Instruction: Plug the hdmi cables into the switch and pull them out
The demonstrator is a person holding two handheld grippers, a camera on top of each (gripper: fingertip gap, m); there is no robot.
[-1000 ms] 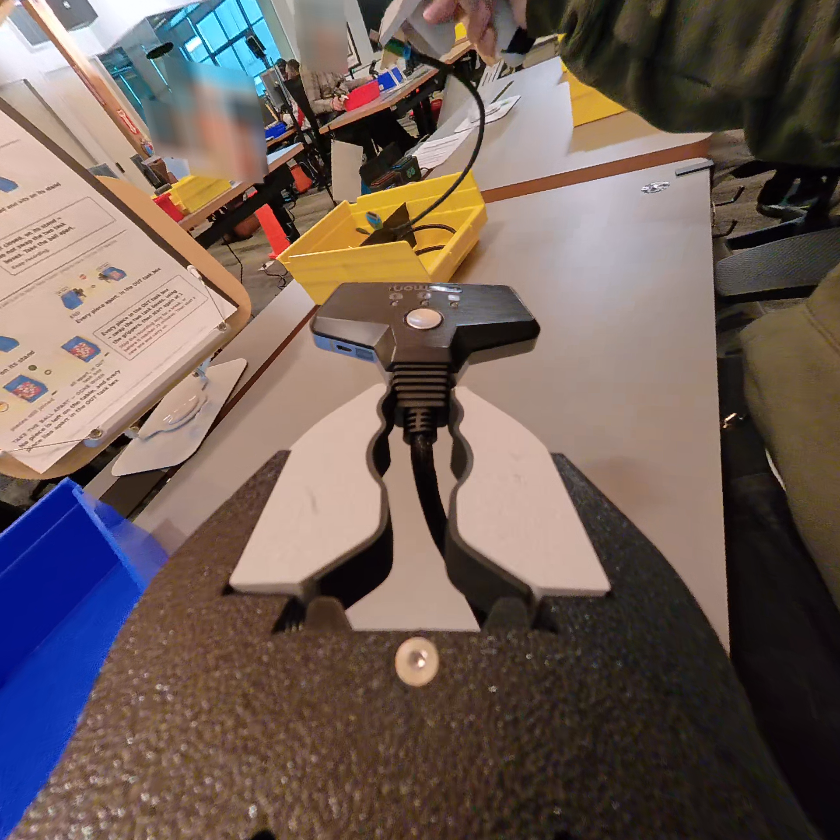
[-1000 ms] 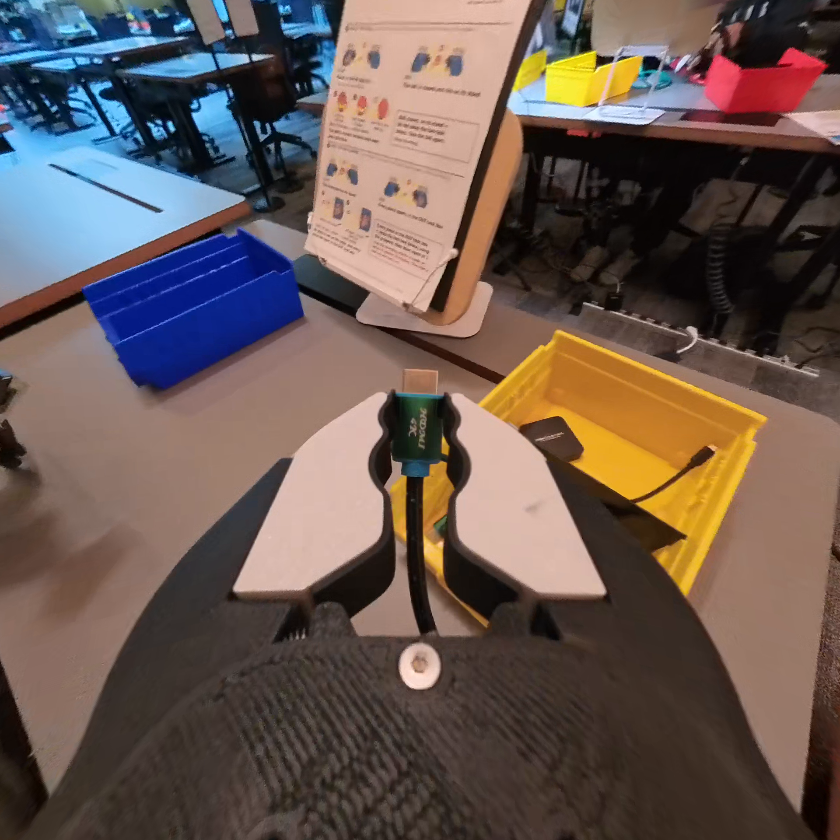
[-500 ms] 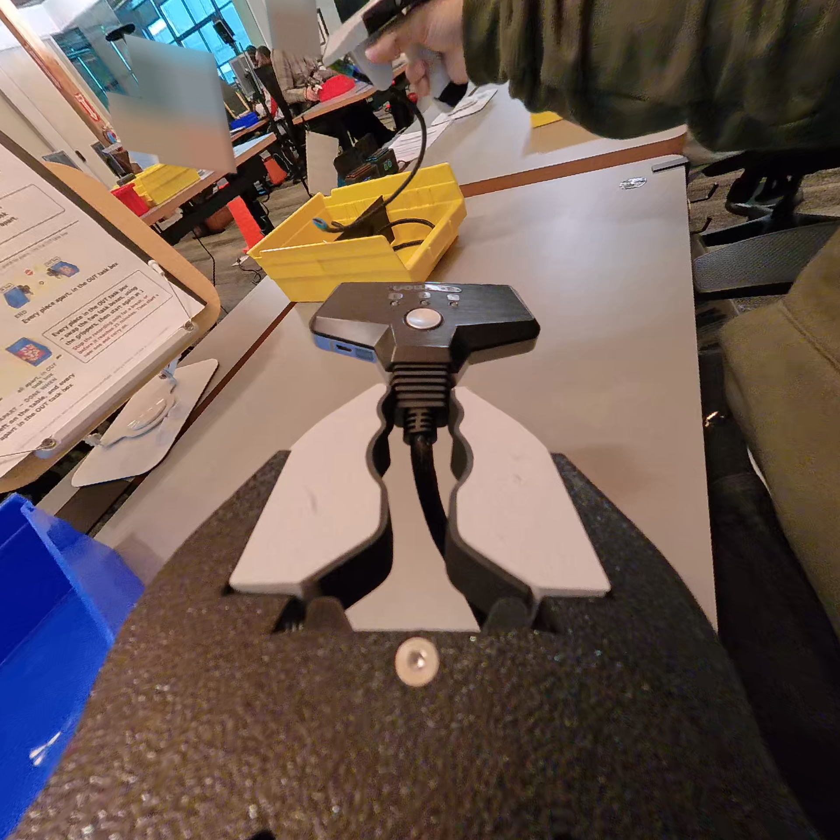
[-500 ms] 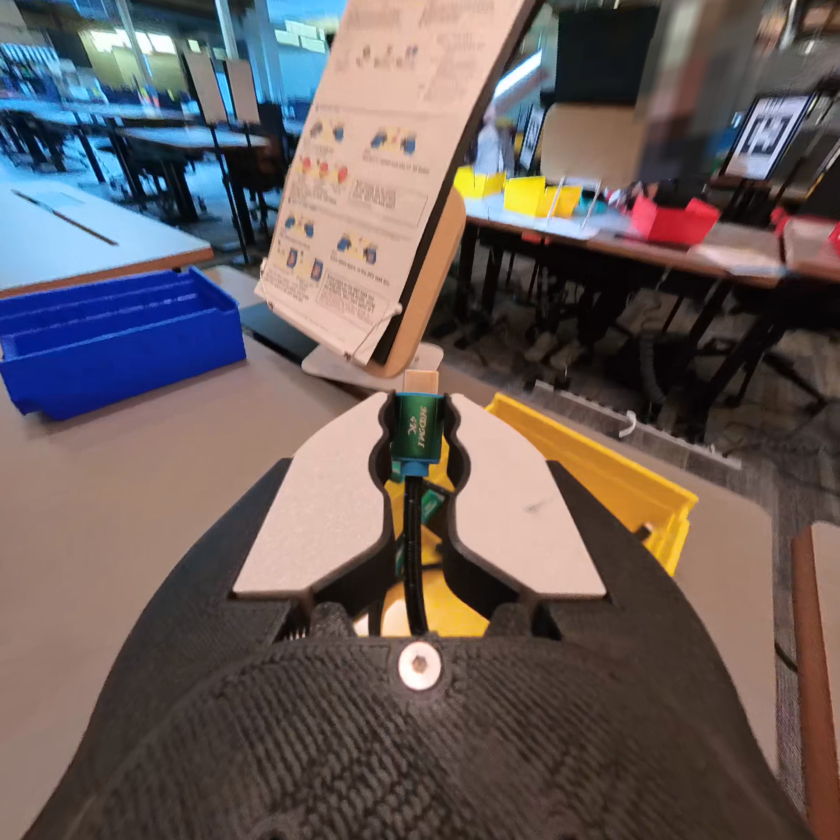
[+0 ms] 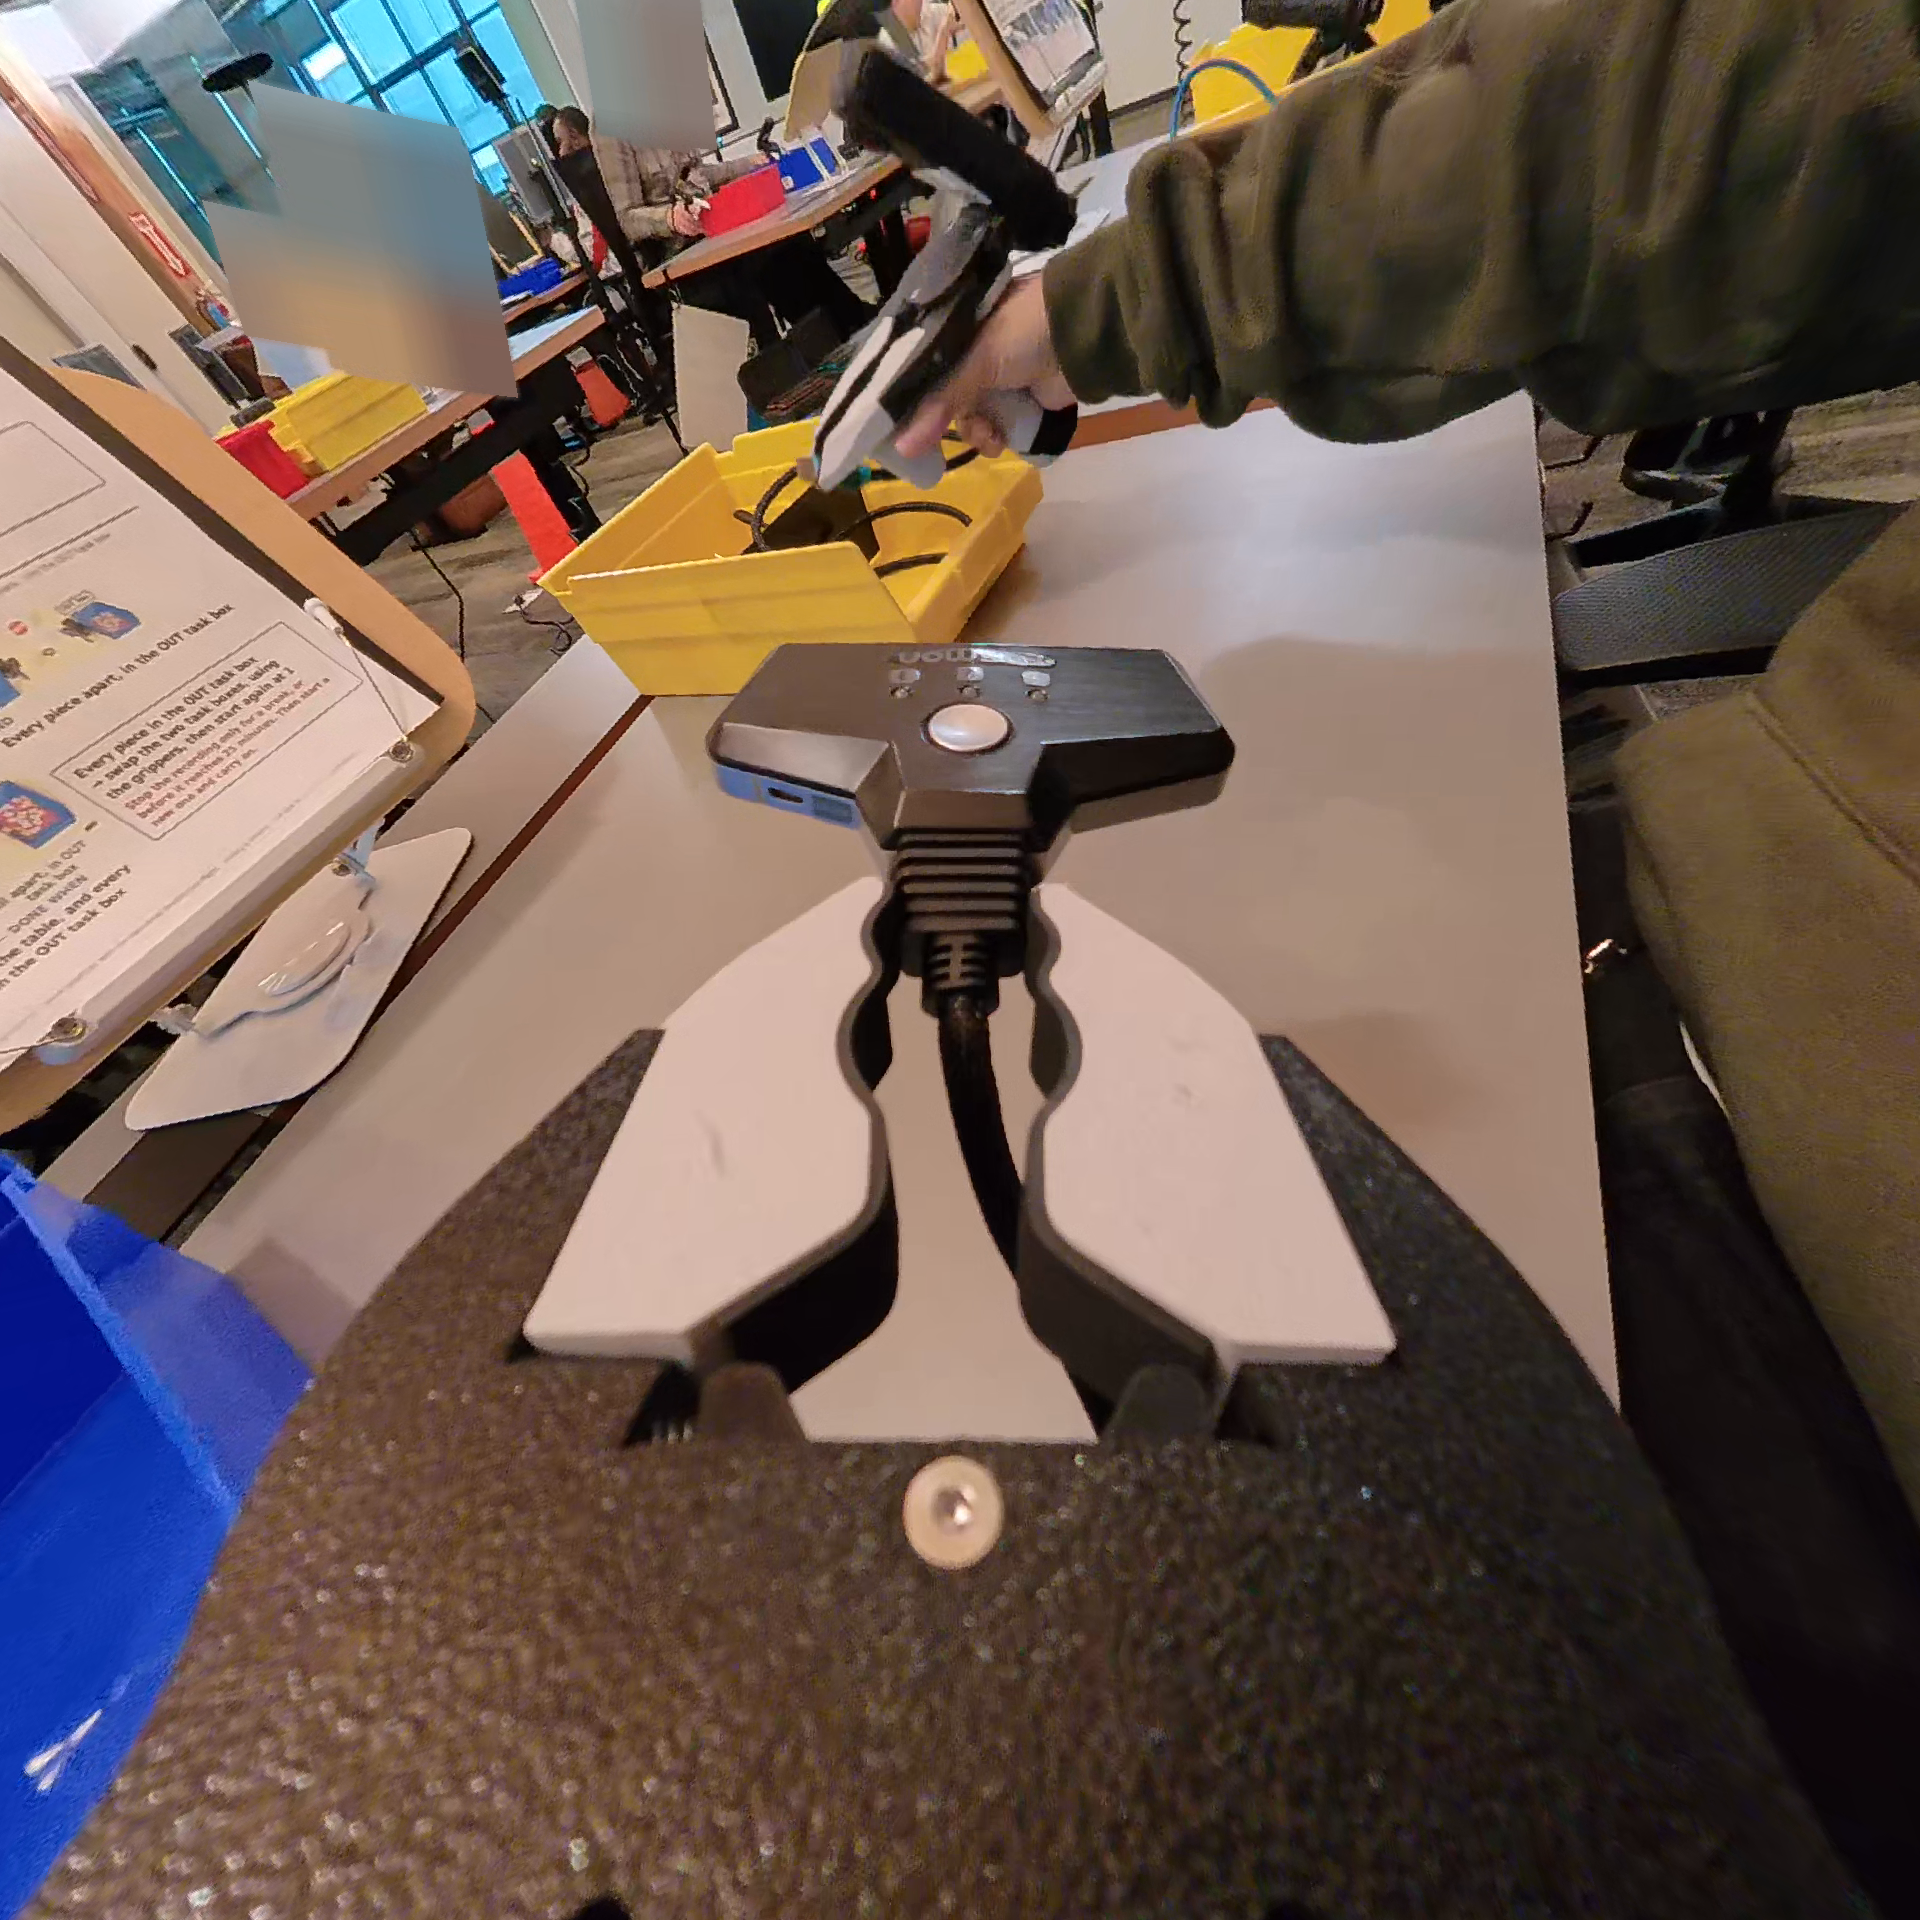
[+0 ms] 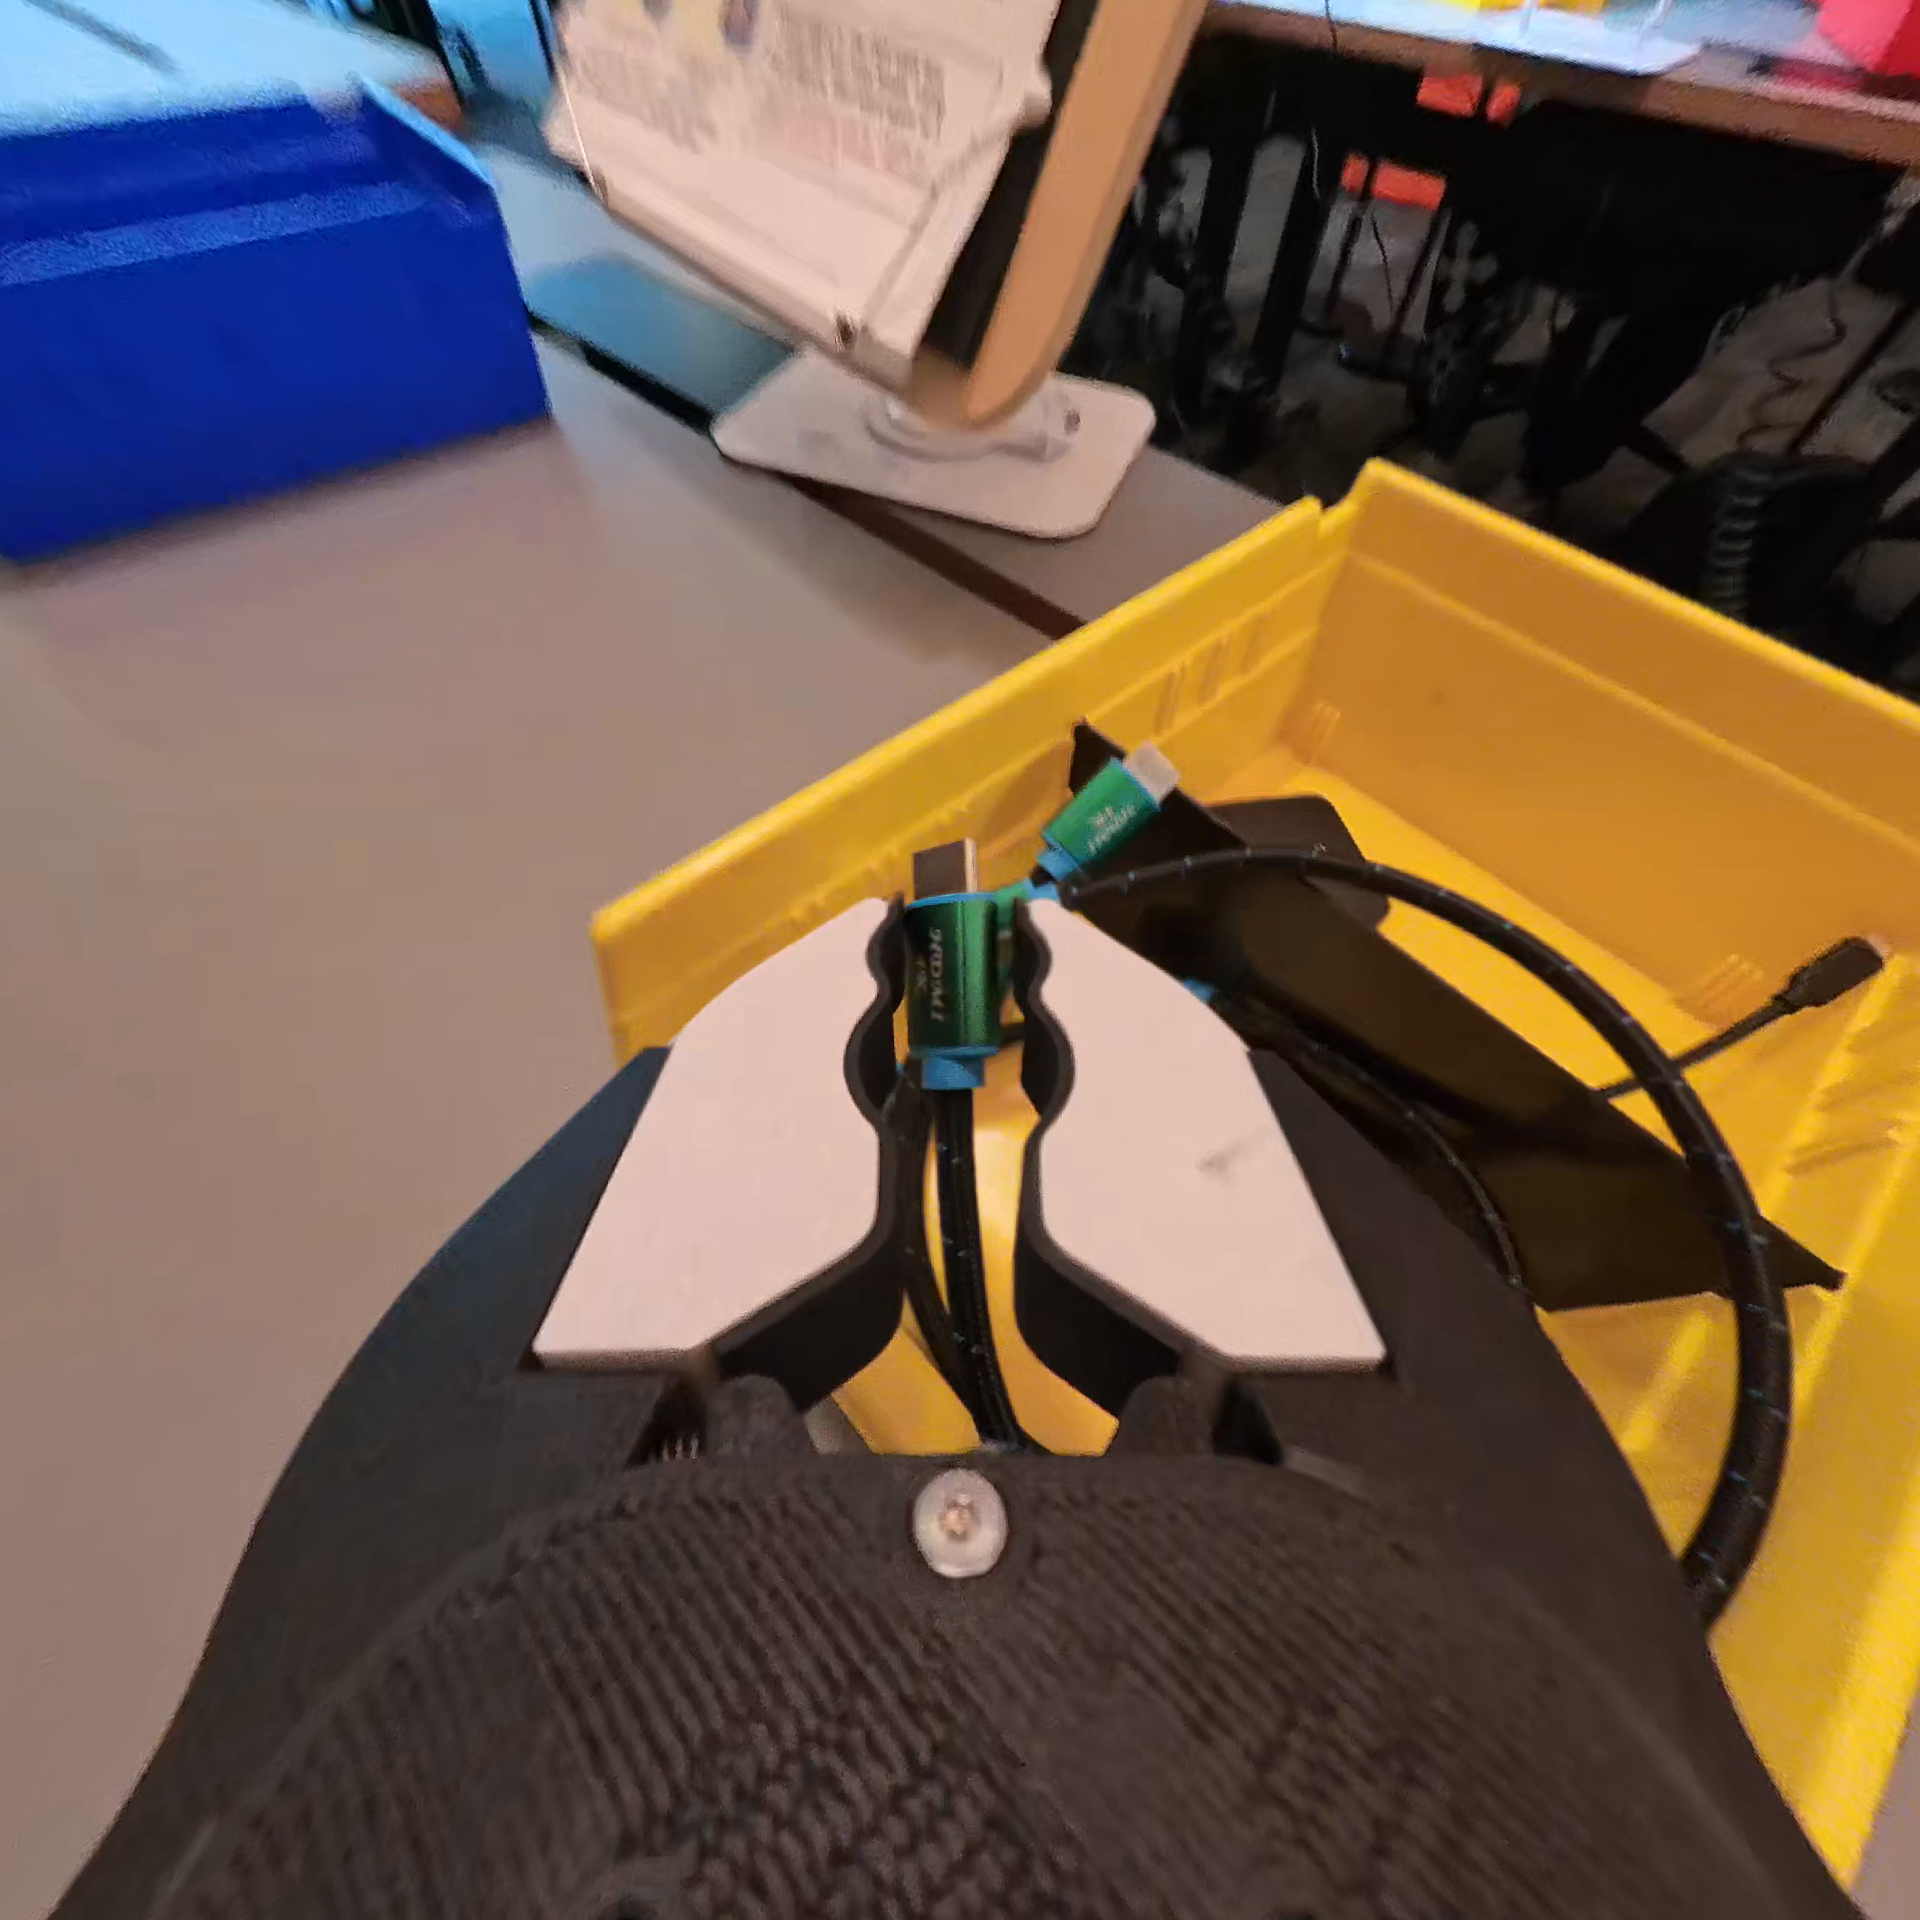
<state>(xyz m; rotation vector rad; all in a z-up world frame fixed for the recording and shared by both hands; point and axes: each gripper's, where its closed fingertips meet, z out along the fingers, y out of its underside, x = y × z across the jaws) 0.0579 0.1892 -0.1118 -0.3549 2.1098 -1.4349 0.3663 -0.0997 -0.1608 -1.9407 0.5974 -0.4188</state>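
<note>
Grey table (image 5: 1351, 623) bearing a yellow bin (image 6: 1507, 665) at the far left, black switch (image 5: 966, 727) held above the table, its ribbed neck clamped in the left gripper (image 5: 961, 935), green hdmi plug (image 6: 951, 987) pinched upright between the right gripper (image 6: 956, 997) jaws over the bin's near wall.

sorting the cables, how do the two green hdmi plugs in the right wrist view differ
1. The nearer green plug sits between the fingers of the right hand-held gripper; the farther green plug lies free in the yellow bin.
2. The nearer plug points straight ahead along the fingers; the farther plug slants up to the right.

Both have green shells, blue collars, metal tips and black braided cable.
</note>
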